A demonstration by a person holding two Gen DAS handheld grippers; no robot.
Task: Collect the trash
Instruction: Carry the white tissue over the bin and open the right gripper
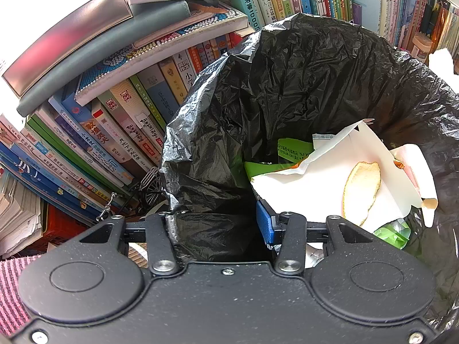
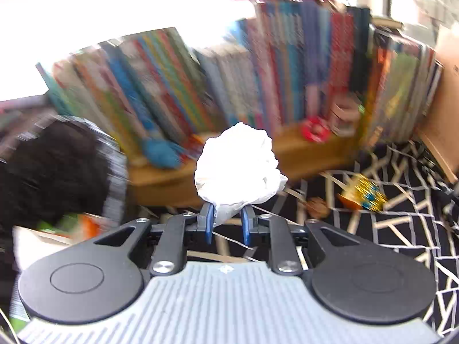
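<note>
Right wrist view shows a white ball of crumpled paper [image 2: 239,163] pinched at its bottom end between the two blue pads [image 2: 208,223] of the right gripper [image 2: 226,223]. The jaws are clenched on it, and the ball is up in the air, off the black cloth with white lines [image 2: 401,215]. The picture is smeary, so the hand looks to be on the move. The black trash bag [image 2: 54,169] sits to the left of the ball, near but apart. In the left wrist view, the left gripper [image 1: 218,229] grips a fold of the bag's edge, holding its mouth open. Inside the black trash bag [image 1: 315,86] there is already a white paper box [image 1: 330,177], a bit of yellow peel [image 1: 363,189] and some green wrappers [image 1: 289,149]. So part of the job looks done. The paper ball is not yet in the bag. On the cloth, to the right, a shiny gold thing [image 2: 363,190] and a small brown lump [image 2: 317,207] lie there, and they may be trash to pick up too. Rows of books [image 2: 200,86] stand behind it all.
</note>
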